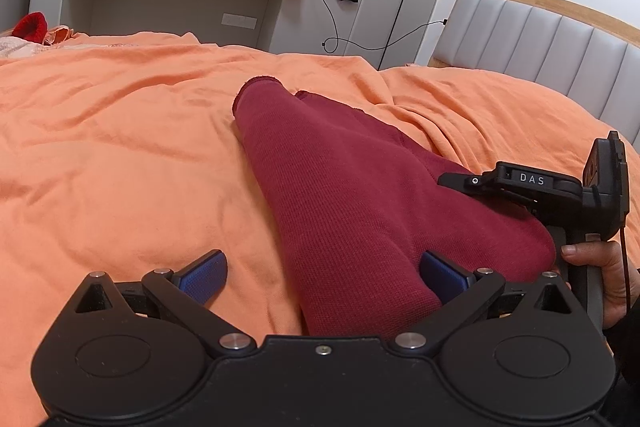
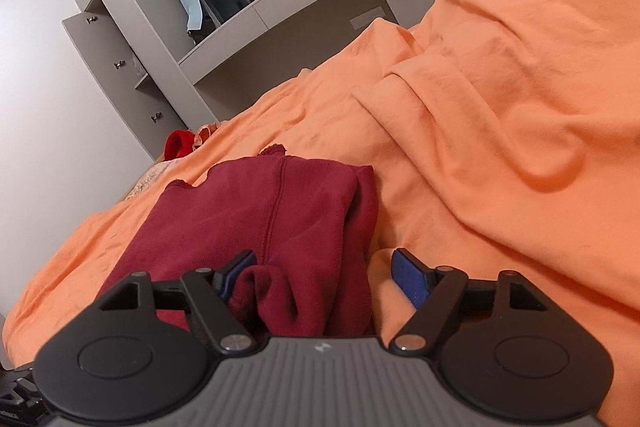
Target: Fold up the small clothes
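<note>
Two grippers work one dark red knit garment [image 1: 340, 187] lying on the orange bed cover [image 1: 120, 147], roughly mid-bed, folded lengthwise into a narrow strip with its far hem edges pointing toward the grey wall unit. Left to right in the left wrist view: left gripper [image 1: 322, 277] is spread wide, left pad on bare cover, right pad touching the garment's near edge, nothing pinched; the strip's near end runs between the jaws. Farther right the right gripper [image 1: 520, 187] sits over the garment's right side, a hand [image 1: 600, 275] on its handle. In the right wrist view that gripper [image 2: 324, 275] is spread too, a bunched fold of red cloth between the jaws, pads not pressing it; the left pad is half hidden behind the cloth. Step looks like re-gripping the near end for the next fold. To do it well: get both near corners square, catch all layers at once, lift level and together, carry toward the far hem, lay flat, smooth the bunch first or it locks in. Cloth is soft, will sag and slip. Containers: none on the bed; the wall unit's open shelves at far left show nothing I can make out.
</note>
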The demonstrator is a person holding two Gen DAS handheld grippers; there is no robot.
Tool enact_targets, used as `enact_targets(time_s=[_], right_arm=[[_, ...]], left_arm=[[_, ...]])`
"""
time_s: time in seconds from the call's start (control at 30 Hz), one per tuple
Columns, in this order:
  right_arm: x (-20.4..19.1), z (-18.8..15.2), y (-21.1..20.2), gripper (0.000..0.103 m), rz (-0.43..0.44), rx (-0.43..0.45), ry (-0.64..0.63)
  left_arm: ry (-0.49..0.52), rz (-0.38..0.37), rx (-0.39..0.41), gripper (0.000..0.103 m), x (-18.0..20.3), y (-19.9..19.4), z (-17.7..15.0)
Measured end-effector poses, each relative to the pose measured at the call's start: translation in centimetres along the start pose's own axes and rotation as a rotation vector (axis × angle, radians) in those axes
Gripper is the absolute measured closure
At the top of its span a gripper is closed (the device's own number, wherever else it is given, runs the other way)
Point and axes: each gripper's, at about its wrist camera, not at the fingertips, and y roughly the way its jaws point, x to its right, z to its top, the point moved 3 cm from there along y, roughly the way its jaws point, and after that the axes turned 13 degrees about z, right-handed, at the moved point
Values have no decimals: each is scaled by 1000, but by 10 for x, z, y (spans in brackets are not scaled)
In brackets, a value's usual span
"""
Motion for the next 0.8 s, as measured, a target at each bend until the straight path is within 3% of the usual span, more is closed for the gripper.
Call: enact_targets(time_s=[0.07, 0.17, 0.2, 0.43, 0.63, 0.8], right_arm=[[0, 0, 0, 28, 1, 4, 1], [-4, -3, 1, 49, 13, 10, -16], [-5, -3, 2, 50, 7, 9, -28], [4, -3, 2, 49, 37, 7, 12], [4, -4, 2, 49, 40, 8, 20], [5, -4, 2, 48, 40, 7, 18]], left_arm=[[0, 0, 0, 0, 0, 0, 0], [1, 1, 0, 0, 0, 0, 0], [1, 1, 0, 0, 0, 0, 0], [-5, -9, -3, 0, -1, -1, 3], [-84, -108, 4, 0, -11, -6, 19], [-99, -78, -14, 0, -14, 5, 27]])
